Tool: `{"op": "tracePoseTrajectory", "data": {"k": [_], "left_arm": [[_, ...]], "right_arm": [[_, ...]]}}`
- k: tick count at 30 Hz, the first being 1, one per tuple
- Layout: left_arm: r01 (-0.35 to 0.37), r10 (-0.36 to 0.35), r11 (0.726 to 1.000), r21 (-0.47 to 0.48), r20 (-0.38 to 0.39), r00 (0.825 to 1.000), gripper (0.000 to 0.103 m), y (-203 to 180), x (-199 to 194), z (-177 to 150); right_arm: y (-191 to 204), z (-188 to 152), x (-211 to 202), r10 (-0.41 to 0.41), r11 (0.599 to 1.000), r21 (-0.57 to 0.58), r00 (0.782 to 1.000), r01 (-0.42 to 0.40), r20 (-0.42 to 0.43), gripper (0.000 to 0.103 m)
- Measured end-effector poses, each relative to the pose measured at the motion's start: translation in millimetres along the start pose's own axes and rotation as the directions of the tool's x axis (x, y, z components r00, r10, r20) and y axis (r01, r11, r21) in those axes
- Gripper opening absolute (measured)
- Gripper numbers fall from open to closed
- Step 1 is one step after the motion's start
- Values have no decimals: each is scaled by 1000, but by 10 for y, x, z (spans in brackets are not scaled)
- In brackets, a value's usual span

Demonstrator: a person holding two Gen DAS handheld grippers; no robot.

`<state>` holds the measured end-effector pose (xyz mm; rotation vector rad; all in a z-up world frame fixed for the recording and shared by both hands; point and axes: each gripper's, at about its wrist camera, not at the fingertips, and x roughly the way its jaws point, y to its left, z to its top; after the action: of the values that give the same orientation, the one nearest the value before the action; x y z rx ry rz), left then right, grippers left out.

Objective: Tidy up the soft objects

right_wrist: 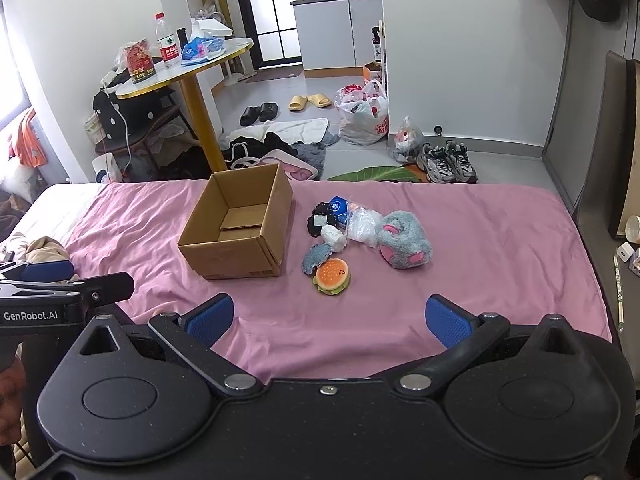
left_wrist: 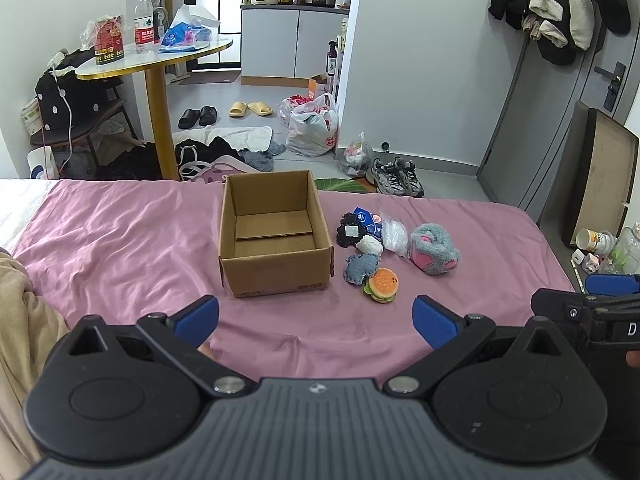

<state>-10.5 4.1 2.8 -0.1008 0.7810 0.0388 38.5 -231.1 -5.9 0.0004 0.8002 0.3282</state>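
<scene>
Left wrist view. Our left gripper (left_wrist: pixel 316 320) hangs low over the pink bed sheet (left_wrist: pixel 120 240), jaws spread wide and holding nothing. The cardboard box (left_wrist: pixel 276 236) stands ahead and slightly left of the jaws, open side up, with no soft object in it. The soft objects lie in a cluster just beside the box's right wall: burger plush (left_wrist: pixel 381 285) nearest us, grey pad (left_wrist: pixel 361 268) touching it, grey-and-pink plush (left_wrist: pixel 434 248) farthest right. The right gripper (left_wrist: pixel 600 308) shows at the right edge.

Right wrist view. Our right gripper (right_wrist: pixel 330 320) is likewise released and empty. The burger plush (right_wrist: pixel 332 277) sits almost straight ahead of these jaws, with clear sheet between. The box (right_wrist: pixel 240 228) lies ahead-left.

Deciding relation: the cluster lies right of the box, so we judge the right hand nearer; the burger has no marked long axis, so any approach angle serves.

Only the right view shows the box's long axis slanting away to the right. Only the left view shows the box floor nearly whole.
</scene>
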Motion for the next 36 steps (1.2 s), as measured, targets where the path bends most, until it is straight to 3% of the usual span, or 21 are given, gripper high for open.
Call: {"op": "tracePoseTrajectory", "data": {"k": [36], "left_arm": [[6, -6, 1000, 4, -16, 1000, 102, -49, 144, 54]], "right_arm": [[-46, 34, 38, 7, 1000, 11, 1000, -7, -10, 103]]}}
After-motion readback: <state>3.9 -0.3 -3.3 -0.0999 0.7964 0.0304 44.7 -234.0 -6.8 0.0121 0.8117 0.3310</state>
